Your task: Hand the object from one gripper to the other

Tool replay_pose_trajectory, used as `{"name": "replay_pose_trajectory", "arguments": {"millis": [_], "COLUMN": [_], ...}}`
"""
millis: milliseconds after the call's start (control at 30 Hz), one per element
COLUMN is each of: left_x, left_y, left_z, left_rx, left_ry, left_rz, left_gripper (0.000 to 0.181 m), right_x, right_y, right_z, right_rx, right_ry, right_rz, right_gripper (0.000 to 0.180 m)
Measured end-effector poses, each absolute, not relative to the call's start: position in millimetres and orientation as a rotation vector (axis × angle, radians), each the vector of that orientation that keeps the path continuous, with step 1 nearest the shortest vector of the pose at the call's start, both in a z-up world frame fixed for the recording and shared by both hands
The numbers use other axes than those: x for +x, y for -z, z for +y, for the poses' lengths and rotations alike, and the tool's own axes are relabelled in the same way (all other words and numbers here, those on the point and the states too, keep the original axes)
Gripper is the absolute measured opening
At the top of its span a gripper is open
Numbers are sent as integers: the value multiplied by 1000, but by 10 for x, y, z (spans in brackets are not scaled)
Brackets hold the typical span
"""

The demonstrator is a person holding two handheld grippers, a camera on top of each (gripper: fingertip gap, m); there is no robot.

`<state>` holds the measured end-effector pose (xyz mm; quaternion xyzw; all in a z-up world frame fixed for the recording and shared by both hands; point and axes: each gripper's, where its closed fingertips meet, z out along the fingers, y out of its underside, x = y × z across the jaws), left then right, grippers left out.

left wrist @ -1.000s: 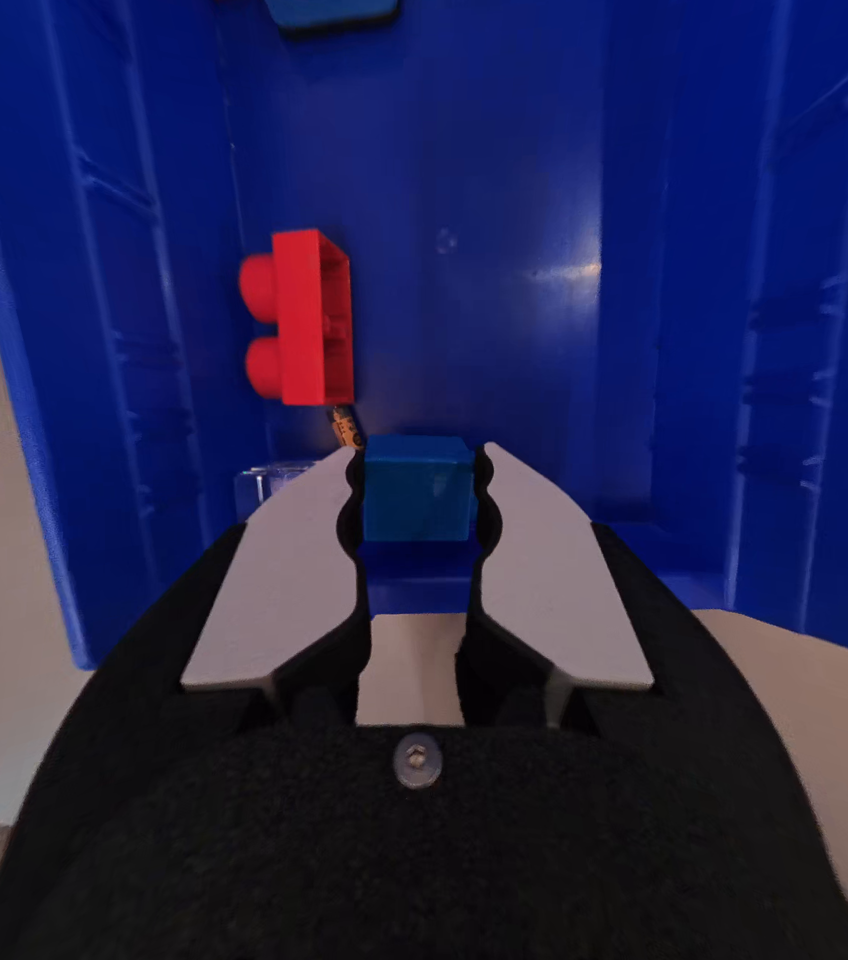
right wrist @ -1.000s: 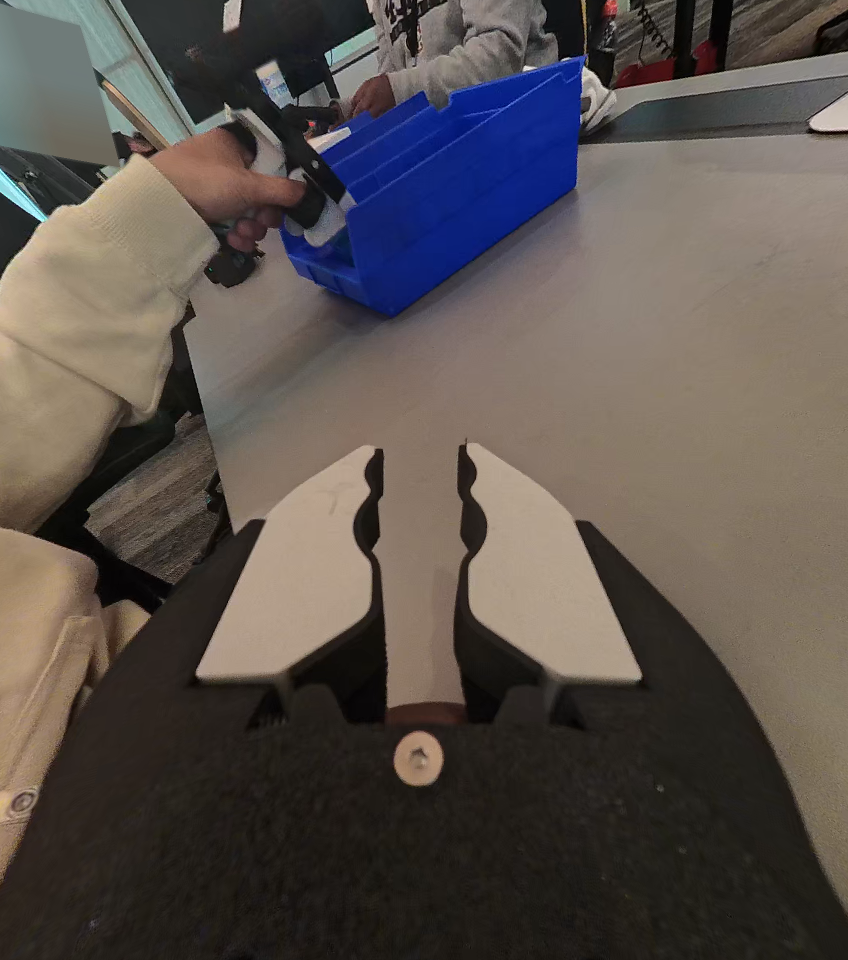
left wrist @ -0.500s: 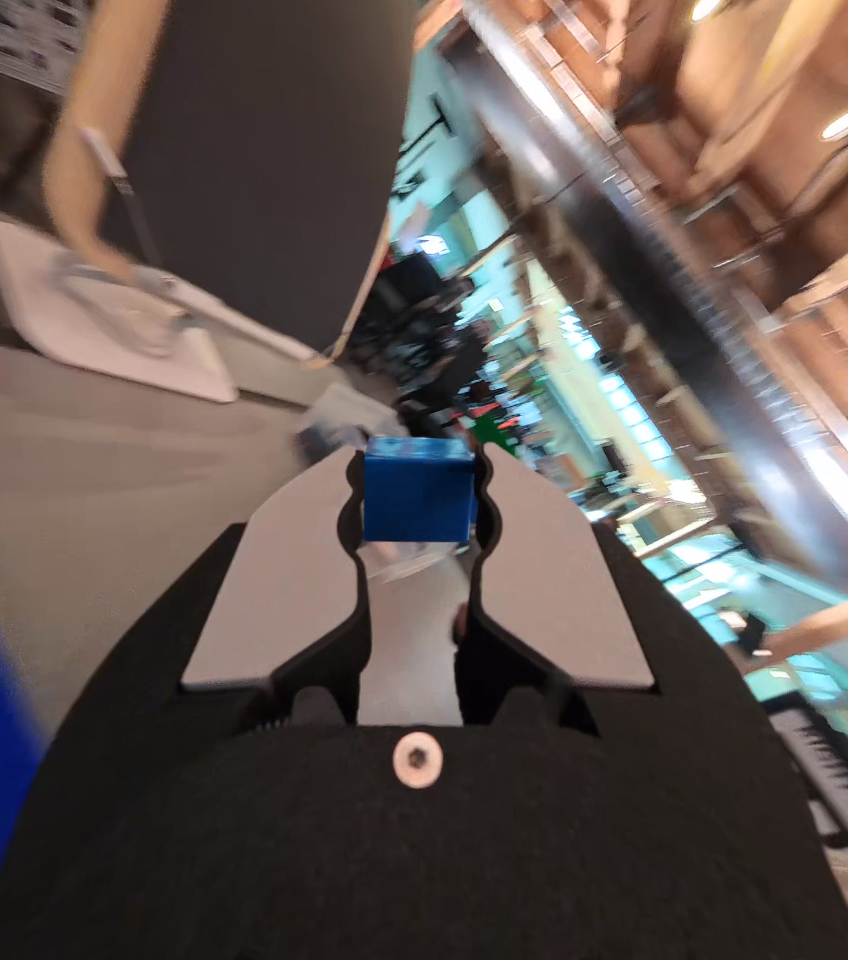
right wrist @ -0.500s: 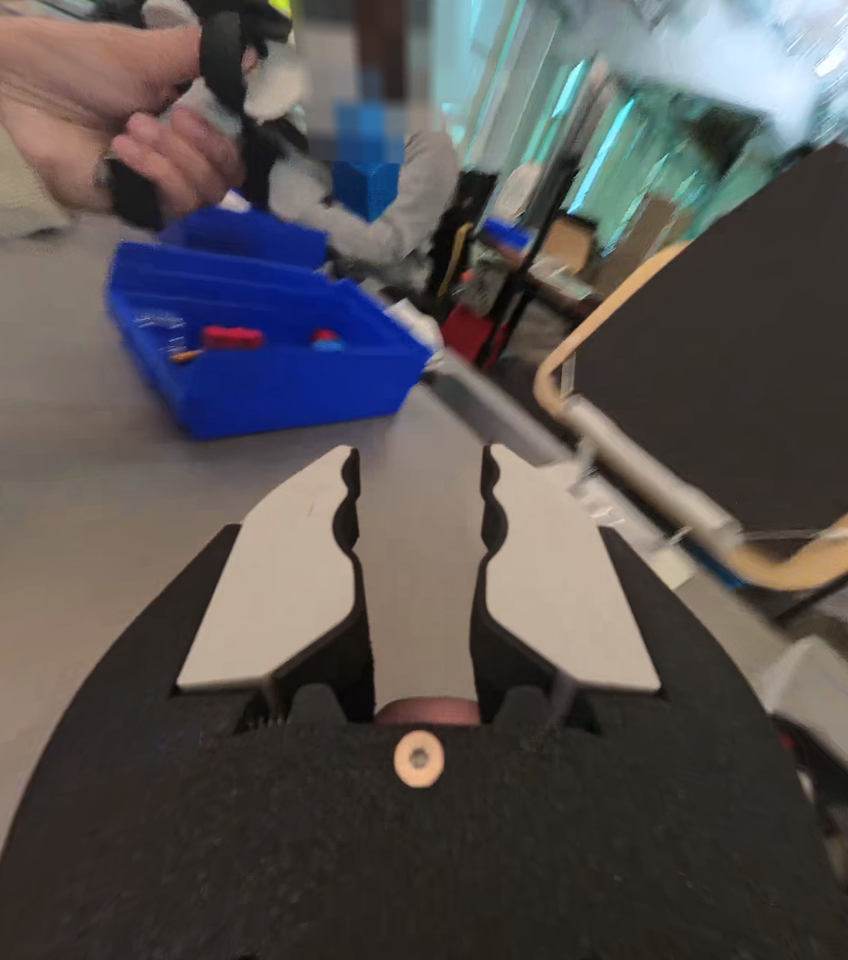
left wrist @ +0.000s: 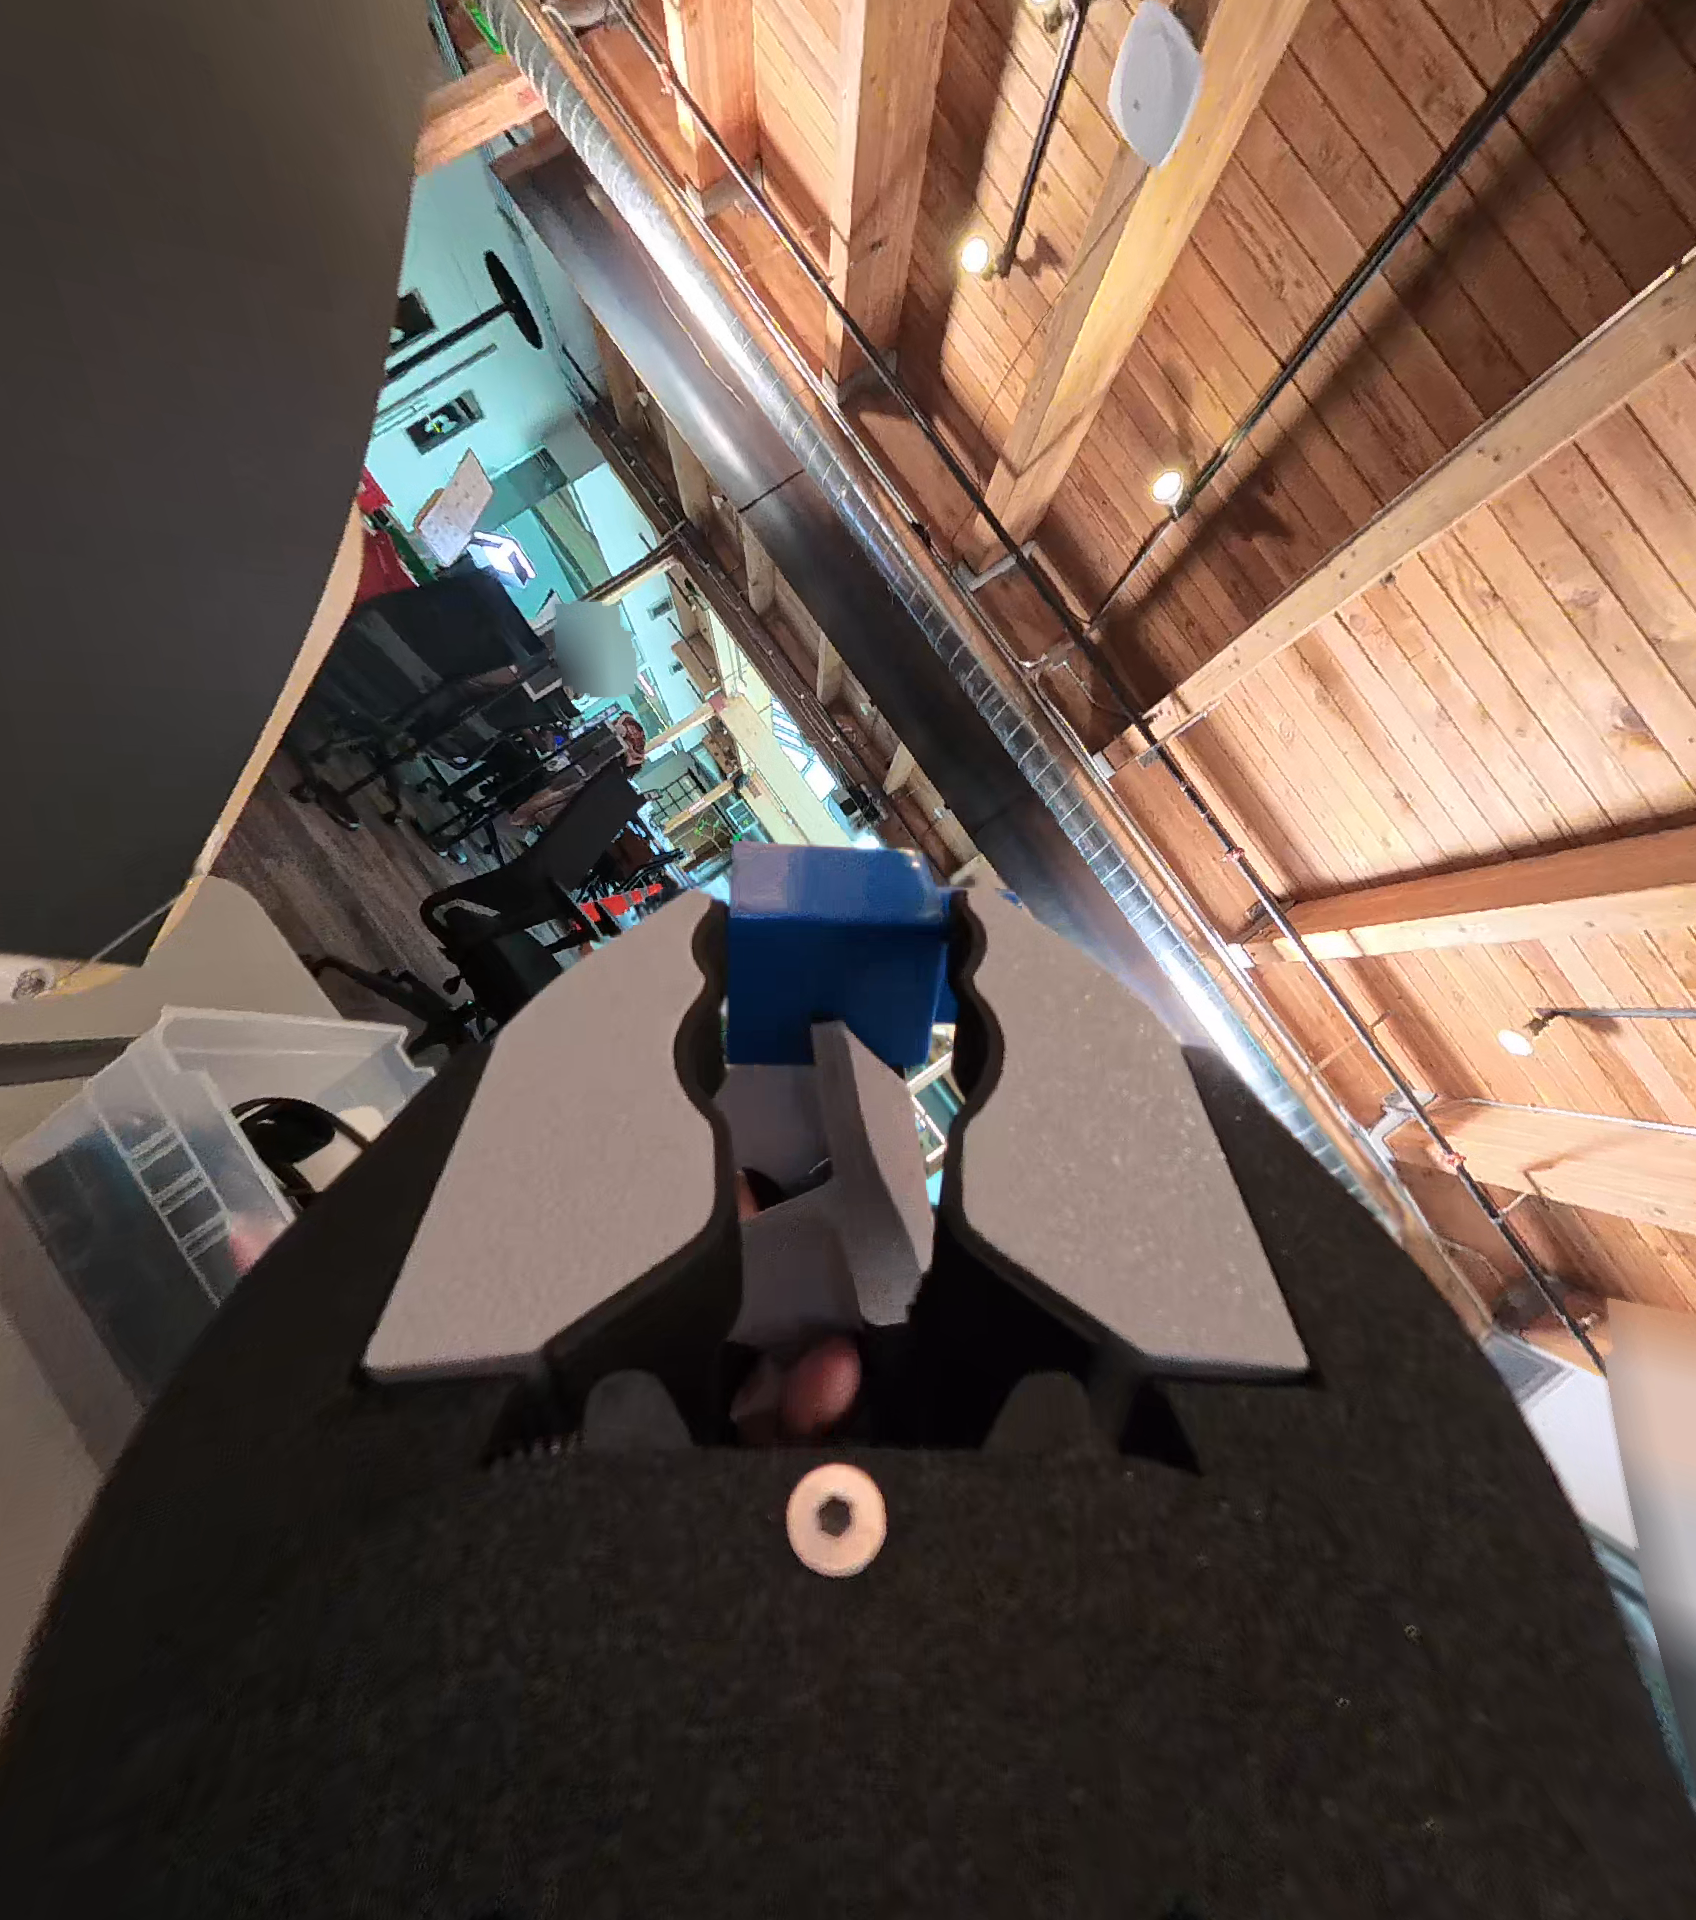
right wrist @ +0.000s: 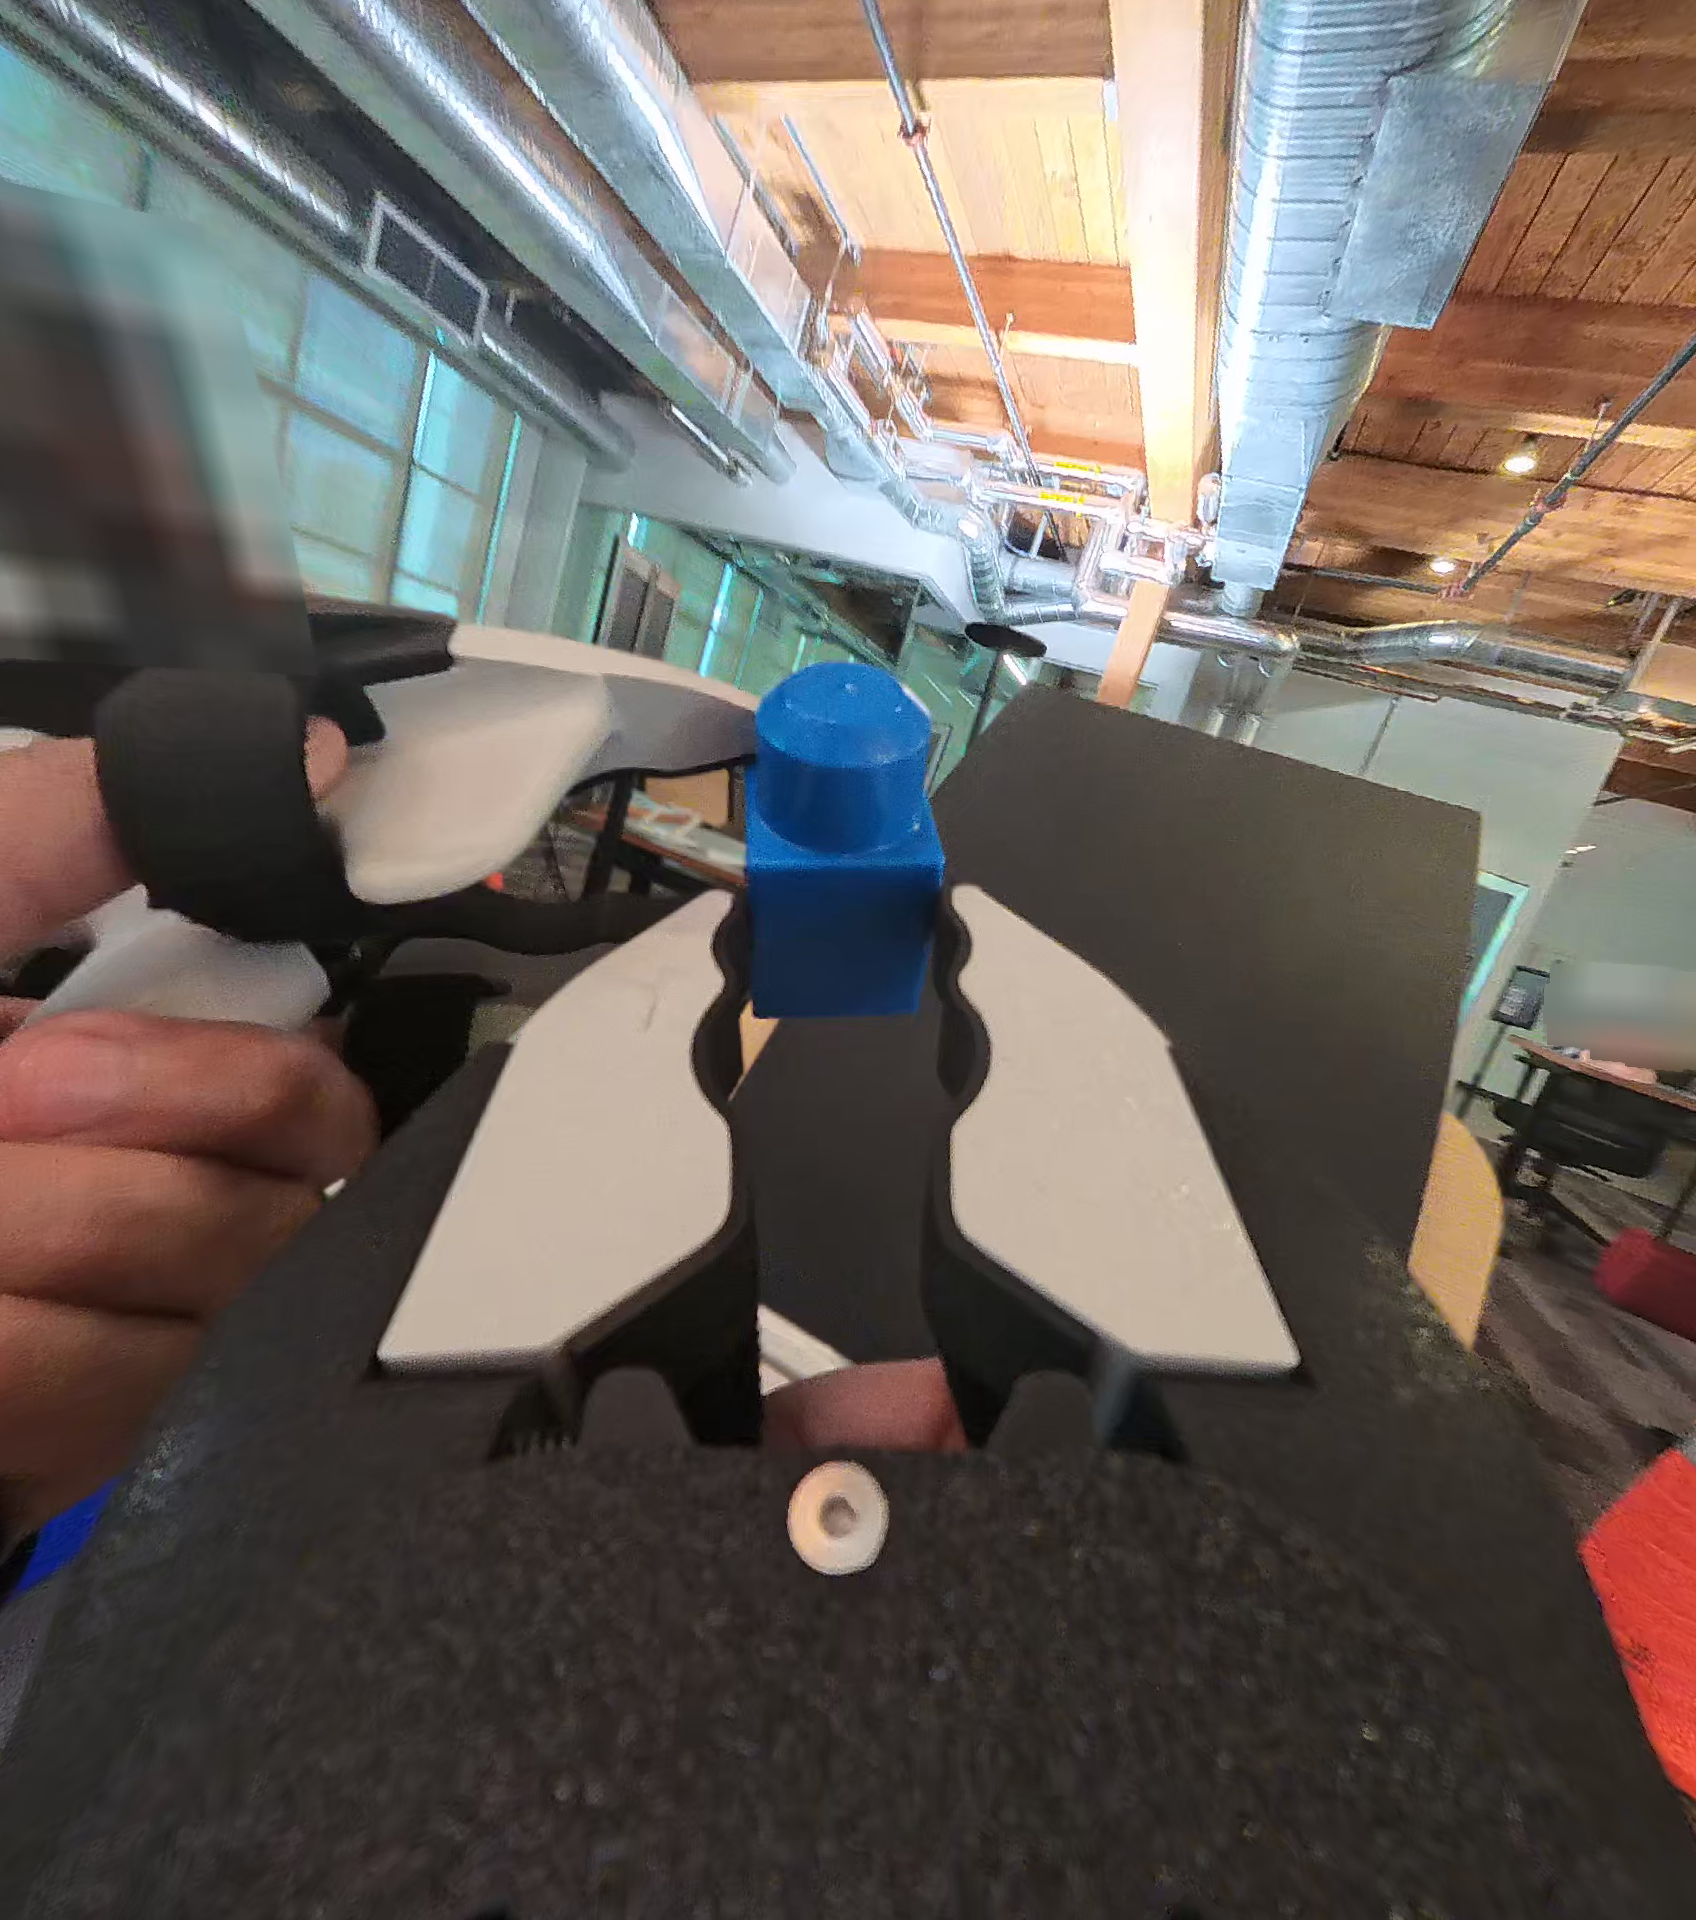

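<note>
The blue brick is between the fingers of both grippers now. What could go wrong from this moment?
1. In both wrist views the blue brick sits only at the fingertips of the left gripper and the right gripper. Such a shallow hold could let it slip out.
2. Whether the right gripper already presses firmly cannot be told. If the left one opens too early, the brick may fall.
3. If both clamp and pull apart, the brick could twist.

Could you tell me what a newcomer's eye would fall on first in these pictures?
Probably the blue one-stud toy brick, held aloft between the tips of both claws at once: the left claw and the right claw. Behind it, both cameras tilt up at a wooden ceiling with silver ducts.
</note>
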<state>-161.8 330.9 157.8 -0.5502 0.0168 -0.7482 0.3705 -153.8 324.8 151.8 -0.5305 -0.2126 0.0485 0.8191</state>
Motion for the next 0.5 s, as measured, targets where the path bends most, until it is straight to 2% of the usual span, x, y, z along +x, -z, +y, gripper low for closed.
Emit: {"name": "replay_pose_trajectory", "arguments": {"millis": [233,500], "left_x": [-1408,-1310], "left_y": [-1611,-1589], "left_z": [3434,3348], "left_rx": [-1440,-1424], "left_ry": [1861,1868], "left_rz": [195,336], "left_gripper": [39,38], "right_x": [-1323,-1207], "right_y": [-1545,-1545], "right_z": [3420,3407], "right_rx": [-1064,-1140], "right_ry": [-192,-337], "right_rz": [-486,-759], "right_gripper": [36,35]}}
